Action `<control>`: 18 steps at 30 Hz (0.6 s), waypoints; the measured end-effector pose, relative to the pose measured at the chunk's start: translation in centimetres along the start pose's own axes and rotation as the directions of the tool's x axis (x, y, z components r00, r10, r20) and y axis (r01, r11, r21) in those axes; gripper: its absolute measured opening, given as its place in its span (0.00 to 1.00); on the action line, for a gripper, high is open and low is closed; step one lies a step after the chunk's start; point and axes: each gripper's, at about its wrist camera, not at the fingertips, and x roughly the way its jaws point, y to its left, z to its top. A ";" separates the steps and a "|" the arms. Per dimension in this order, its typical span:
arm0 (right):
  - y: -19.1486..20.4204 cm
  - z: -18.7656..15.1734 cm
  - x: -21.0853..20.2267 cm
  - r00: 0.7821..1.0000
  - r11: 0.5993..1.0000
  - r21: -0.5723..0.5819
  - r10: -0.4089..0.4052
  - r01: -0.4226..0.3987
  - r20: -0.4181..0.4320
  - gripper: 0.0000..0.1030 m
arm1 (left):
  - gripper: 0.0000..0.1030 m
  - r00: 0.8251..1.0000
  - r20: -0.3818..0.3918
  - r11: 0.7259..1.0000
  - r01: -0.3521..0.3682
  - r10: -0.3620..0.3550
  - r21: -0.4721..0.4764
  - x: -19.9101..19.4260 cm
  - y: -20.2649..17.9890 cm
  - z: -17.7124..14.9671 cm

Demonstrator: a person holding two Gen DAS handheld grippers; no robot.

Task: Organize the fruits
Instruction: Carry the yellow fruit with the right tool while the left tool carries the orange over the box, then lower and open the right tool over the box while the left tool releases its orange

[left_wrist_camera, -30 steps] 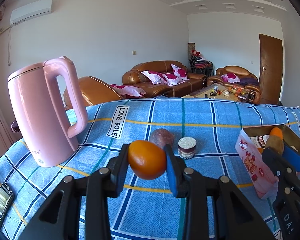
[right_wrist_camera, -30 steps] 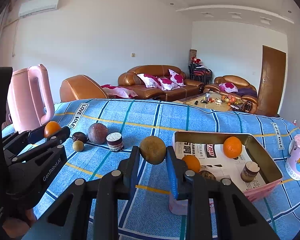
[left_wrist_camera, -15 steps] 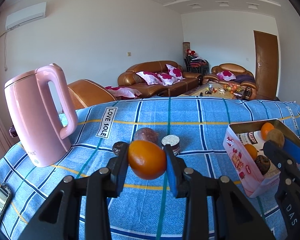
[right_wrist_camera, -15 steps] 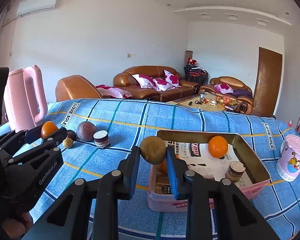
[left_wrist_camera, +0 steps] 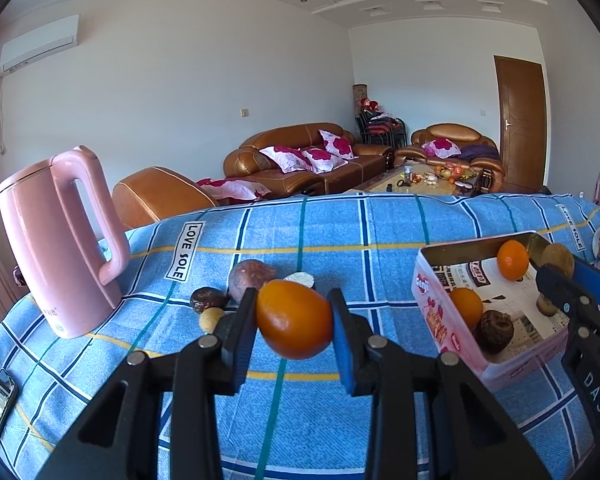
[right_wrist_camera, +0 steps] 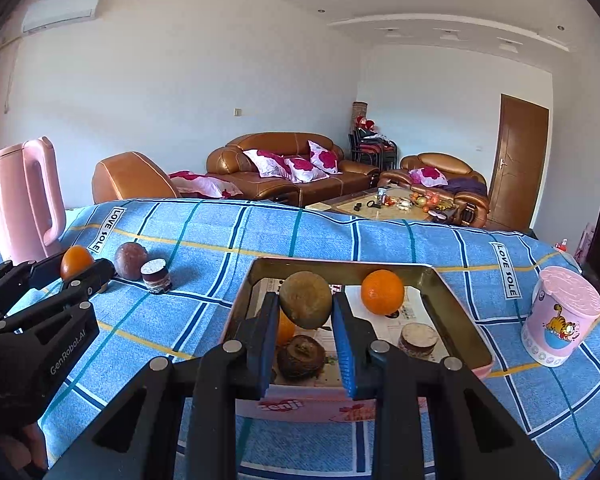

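Nearest to me, my right gripper (right_wrist_camera: 306,312) is clamped on a brownish-green round fruit (right_wrist_camera: 306,299), held above the near end of the pink tin box (right_wrist_camera: 256,280). My left gripper (left_wrist_camera: 294,320) pinches a glossy orange (left_wrist_camera: 295,319) above the blue checked cloth (left_wrist_camera: 340,224), with the box off to its right.

Risks, as I judge them: both fruits are round and smooth and are held only by their sides, so a tilt or a jolt could let one roll out of the pads. The brown fruit hangs close to the box's near wall; released too early, it could strike the rim and bounce onto the cloth. My two grippers are close together near the box and could knock each other if both go in at once.

The orange looks firm, shiny and slightly oval. The brown fruit is dull and mottled.

Below my right gripper, the box is lined with printed paper and holds a wrinkled dark fruit (right_wrist_camera: 300,356), an orange partly hidden behind my finger, a second orange (right_wrist_camera: 382,292) further back and a small jar (right_wrist_camera: 418,338).

Further left on the cloth lie a purplish round fruit (left_wrist_camera: 250,278), a small dark fruit (left_wrist_camera: 208,299), a small pale one (left_wrist_camera: 211,319) and another jar (right_wrist_camera: 156,276). A pink kettle (left_wrist_camera: 60,240) stands beyond.
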 end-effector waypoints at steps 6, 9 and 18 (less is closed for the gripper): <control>-2.3 -0.1 0.0 0.999 0.999 0.011 -0.033 0.033 0.000 0.28 | 0.35 1.000 -0.002 1.000 0.026 -0.026 0.008 0.0 -1.5 0.2; -3.4 -0.2 0.2 0.999 0.999 0.020 -0.048 0.048 -0.001 0.28 | 0.35 0.999 -0.001 0.999 0.045 -0.045 0.010 0.0 -2.3 0.2; -7.2 -0.3 0.6 0.994 0.992 0.054 -0.111 0.112 -0.009 0.28 | 0.35 0.990 0.005 0.990 0.140 -0.141 0.025 -0.1 -5.6 0.9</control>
